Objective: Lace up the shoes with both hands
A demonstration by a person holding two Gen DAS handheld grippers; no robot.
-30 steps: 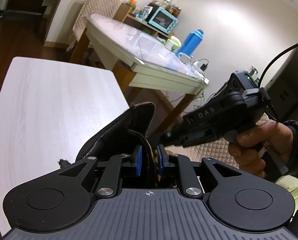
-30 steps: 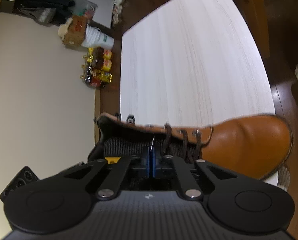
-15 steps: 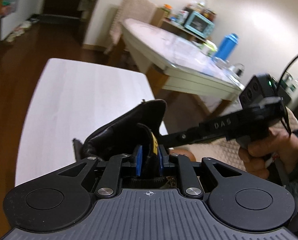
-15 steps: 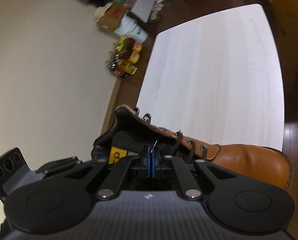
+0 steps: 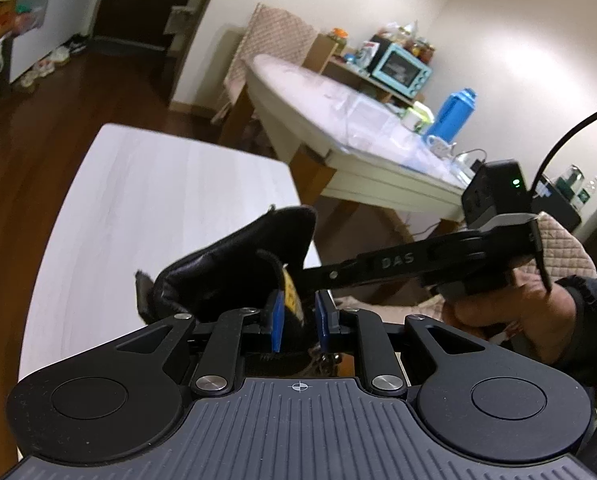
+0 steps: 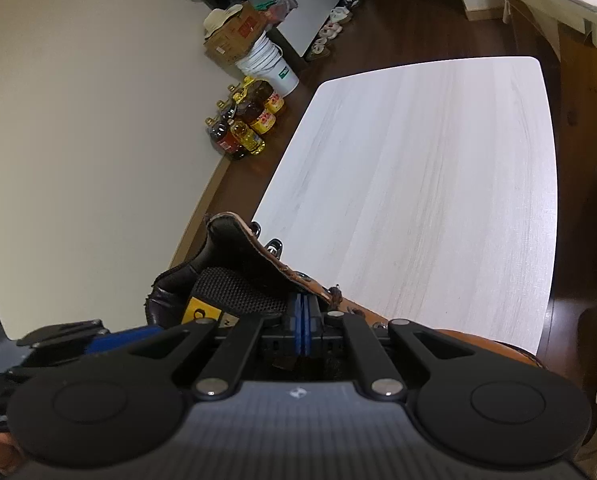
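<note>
Here, a tan leather boot (image 6: 494, 350) lies on the white desk (image 6: 438, 168).
Left tool (image 5: 298, 318) pinches its black tongue (image 5: 234, 272); right tool (image 6: 302, 314) is pressed together.

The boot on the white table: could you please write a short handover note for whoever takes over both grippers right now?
Left gripper: closed on the boot's tongue, holding it up.
Right gripper: shut, at the eyelet flap just beside the tongue; I cannot tell whether a lace end is pinched.
Boot: on its sole at the near edge of the table, toe to the right in the right wrist view.
Done: dark lace shows at the lower eyelets.
Left: the top hooks are bare; lace them and tie off.
</note>
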